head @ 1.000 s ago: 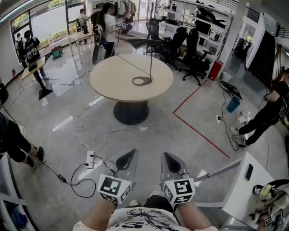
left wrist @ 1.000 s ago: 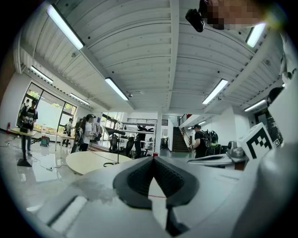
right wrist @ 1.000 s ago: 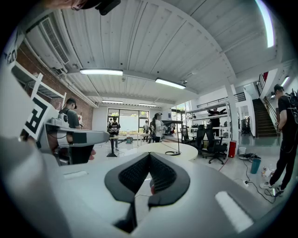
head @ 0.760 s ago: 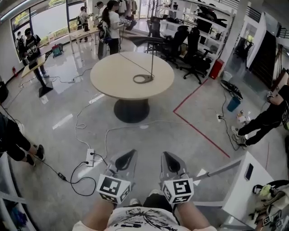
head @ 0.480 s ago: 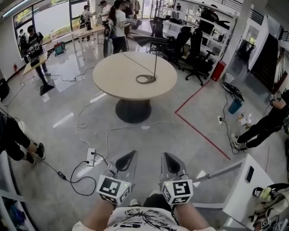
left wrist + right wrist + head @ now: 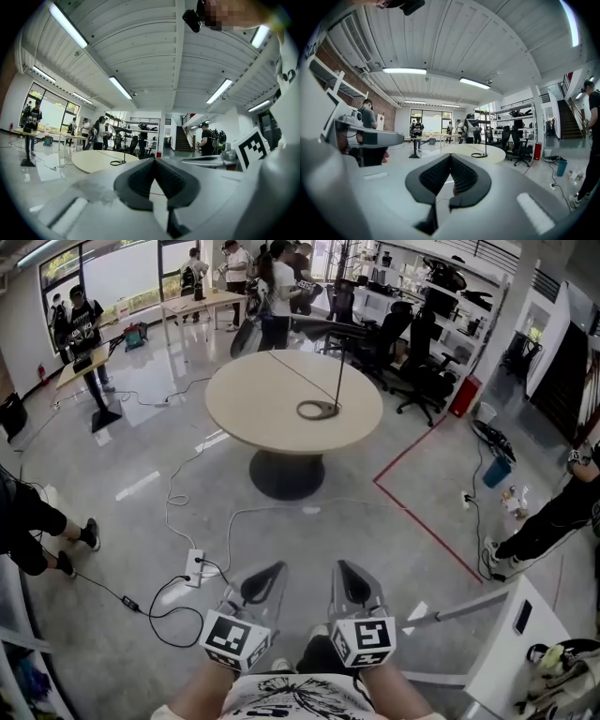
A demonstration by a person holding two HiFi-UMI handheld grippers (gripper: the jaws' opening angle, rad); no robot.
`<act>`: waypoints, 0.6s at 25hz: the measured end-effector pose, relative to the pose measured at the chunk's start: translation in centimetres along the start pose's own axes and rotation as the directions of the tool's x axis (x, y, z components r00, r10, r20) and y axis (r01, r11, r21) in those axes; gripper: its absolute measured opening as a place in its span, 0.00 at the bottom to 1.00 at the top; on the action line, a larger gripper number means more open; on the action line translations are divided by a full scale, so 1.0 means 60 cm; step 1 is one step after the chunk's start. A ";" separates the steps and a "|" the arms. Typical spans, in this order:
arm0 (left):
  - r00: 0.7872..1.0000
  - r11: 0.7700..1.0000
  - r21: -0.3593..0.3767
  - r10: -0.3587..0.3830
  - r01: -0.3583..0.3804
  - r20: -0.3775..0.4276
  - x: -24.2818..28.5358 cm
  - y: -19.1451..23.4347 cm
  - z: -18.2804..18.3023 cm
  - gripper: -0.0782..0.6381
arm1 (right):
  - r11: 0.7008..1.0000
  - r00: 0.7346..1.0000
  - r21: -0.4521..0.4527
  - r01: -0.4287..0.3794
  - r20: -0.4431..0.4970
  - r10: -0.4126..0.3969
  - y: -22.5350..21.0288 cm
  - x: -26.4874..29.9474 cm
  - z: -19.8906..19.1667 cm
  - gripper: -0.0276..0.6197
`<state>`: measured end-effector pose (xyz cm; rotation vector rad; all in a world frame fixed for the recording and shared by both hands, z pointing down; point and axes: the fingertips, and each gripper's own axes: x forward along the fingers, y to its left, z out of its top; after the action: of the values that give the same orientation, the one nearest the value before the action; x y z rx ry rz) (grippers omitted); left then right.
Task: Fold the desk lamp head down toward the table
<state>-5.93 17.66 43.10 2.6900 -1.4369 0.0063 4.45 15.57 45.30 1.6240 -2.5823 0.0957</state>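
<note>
The black desk lamp (image 6: 336, 371) stands on a round beige table (image 6: 253, 399) far ahead. Its ring base (image 6: 319, 410) lies flat, its thin pole is upright, and its long head reaches out level at the top. In the left gripper view the lamp (image 6: 123, 146) is small and distant; in the right gripper view the lamp (image 6: 485, 138) is too. My left gripper (image 6: 265, 570) and right gripper (image 6: 345, 568) are held side by side close to my body, well short of the table. Both are shut with nothing between the jaws.
A power strip (image 6: 195, 568) and loose cables lie on the floor between me and the table. A red tape line (image 6: 422, 521) runs at the right. Office chairs (image 6: 427, 362) stand behind the table. A white desk (image 6: 525, 624) is near right. People stand around.
The table and lamp have shifted slightly right and nearer in the head view. The people behind the table have moved right. Both grippers keep the same pose, shut.
</note>
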 end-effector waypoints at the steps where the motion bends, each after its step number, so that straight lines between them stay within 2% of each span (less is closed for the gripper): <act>1: 1.000 1.000 -0.004 0.005 -0.005 -0.001 0.004 0.007 0.004 0.12 | 1.000 1.000 -0.011 -0.005 0.000 0.005 0.000 0.006 0.005 0.06; 7: 1.000 1.000 -0.025 0.003 -0.004 -0.011 0.033 0.044 0.010 0.12 | 0.997 0.999 -0.064 -0.040 0.012 0.040 -0.001 0.048 0.029 0.06; 15: 0.999 0.998 -0.046 0.041 -0.041 -0.017 0.146 0.113 0.018 0.12 | 0.996 0.997 -0.037 -0.083 0.000 0.083 -0.072 0.170 0.039 0.06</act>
<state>-6.71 6.53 42.97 2.6171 -1.4684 -0.0023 3.84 4.34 44.14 1.5050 -2.6370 0.0524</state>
